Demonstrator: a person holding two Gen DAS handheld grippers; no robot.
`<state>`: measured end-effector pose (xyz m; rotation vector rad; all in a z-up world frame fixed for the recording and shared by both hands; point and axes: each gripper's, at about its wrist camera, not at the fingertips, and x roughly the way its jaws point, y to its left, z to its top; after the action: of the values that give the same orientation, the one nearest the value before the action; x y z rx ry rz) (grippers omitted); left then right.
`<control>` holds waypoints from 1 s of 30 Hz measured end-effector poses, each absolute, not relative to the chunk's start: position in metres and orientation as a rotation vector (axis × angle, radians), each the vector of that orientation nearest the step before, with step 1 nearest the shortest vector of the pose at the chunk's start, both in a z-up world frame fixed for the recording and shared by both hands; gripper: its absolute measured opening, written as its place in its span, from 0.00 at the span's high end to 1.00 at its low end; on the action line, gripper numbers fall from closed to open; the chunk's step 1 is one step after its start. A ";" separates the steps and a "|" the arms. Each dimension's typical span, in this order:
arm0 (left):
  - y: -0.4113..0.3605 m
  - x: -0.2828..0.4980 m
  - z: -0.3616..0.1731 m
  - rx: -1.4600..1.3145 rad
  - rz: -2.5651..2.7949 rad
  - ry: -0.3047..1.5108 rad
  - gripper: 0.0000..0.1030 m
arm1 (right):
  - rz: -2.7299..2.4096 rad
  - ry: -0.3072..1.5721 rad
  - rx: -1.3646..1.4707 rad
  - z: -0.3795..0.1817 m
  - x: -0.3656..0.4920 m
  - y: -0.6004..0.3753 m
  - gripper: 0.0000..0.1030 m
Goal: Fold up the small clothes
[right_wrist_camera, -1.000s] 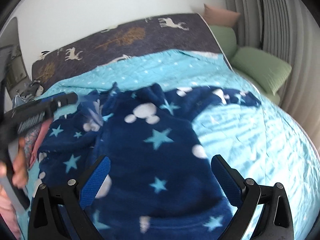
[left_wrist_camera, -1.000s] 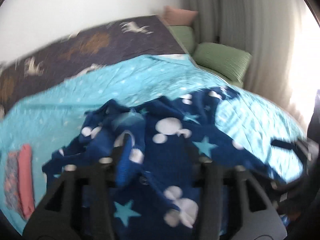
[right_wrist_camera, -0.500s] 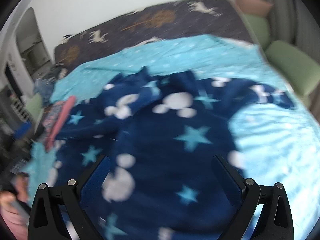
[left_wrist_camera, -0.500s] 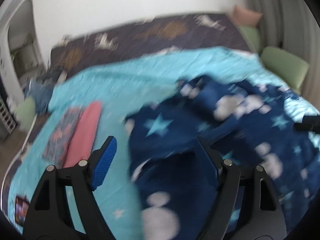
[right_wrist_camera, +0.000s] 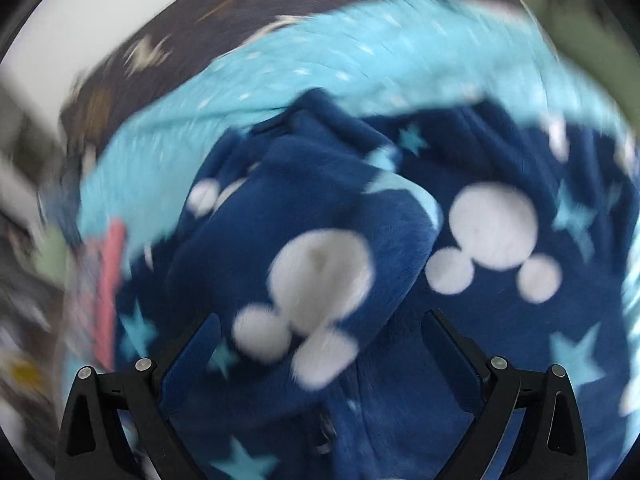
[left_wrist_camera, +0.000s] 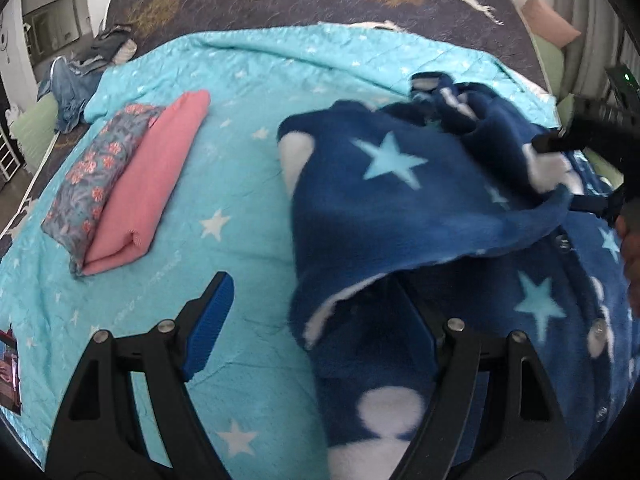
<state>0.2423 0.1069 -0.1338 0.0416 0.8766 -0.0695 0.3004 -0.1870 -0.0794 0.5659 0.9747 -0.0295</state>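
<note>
half the navy fleece garment (right_wrist_camera: 332, 280) blurs, perhaps hiding right hand-held gripper (right_wrist_camera: 320, 344) pads.

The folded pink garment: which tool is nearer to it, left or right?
Left. The left tool hangs open over the bedspread, with the folded pink garment ahead on its left. The right tool is far across the navy fleece, at the other side.

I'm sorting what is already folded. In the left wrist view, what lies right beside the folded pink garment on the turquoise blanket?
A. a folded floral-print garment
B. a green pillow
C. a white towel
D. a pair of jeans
A: the folded floral-print garment lies flush along the far side of the pink garment, away from the navy fleece, on the turquoise blanket.
</note>
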 end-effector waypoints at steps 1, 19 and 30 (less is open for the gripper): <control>0.111 0.245 -0.137 0.034 -0.063 0.888 0.23 | -0.023 0.984 0.638 -0.085 0.305 -0.196 0.02; 0.115 0.236 -0.146 -0.019 -0.056 0.870 0.22 | -0.189 0.801 0.817 -0.113 0.154 -0.327 0.57; 0.124 0.232 -0.142 -0.058 -0.020 0.855 0.20 | 0.019 0.873 0.784 -0.108 0.175 -0.315 0.29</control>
<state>0.2323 0.1237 -0.1424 -0.0579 0.8553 -0.0204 0.1753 -0.3148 -0.1082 0.7840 0.8733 0.0192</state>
